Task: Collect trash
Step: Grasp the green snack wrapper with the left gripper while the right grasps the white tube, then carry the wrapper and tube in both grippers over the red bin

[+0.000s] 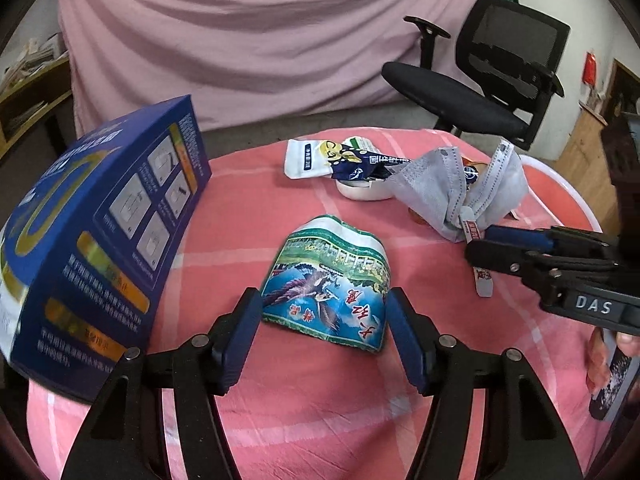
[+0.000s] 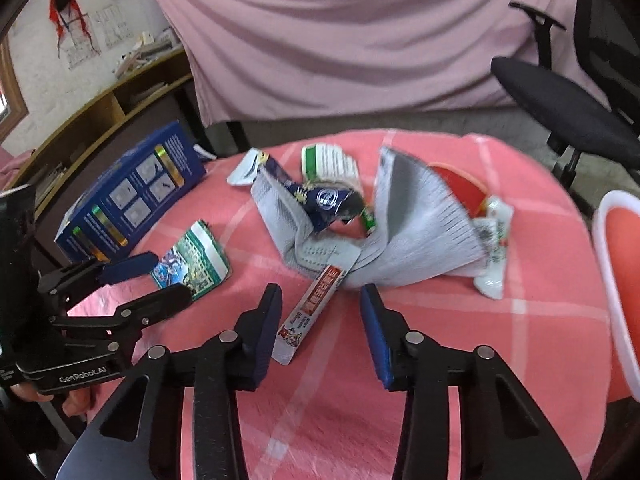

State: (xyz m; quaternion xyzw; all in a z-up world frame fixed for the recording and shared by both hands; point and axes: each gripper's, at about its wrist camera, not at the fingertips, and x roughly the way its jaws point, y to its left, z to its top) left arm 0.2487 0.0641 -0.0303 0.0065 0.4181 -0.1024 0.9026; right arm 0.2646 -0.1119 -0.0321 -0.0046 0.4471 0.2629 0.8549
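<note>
While the left gripper (image 1: 324, 312) brackets the green packet (image 1: 326, 280), pads touching its 2 sides, the right gripper (image 2: 320, 308) stands half open around a white sachet (image 2: 310, 312) beside the grey mask (image 2: 400, 240). Both sit on the pink cloth (image 1: 280, 400). Pickup is in hand; next, squeeze firmly and lift.

Each black tool (image 1: 324, 332) has blue pads, silver screws, and seemingly white "DAS" lettering
</note>
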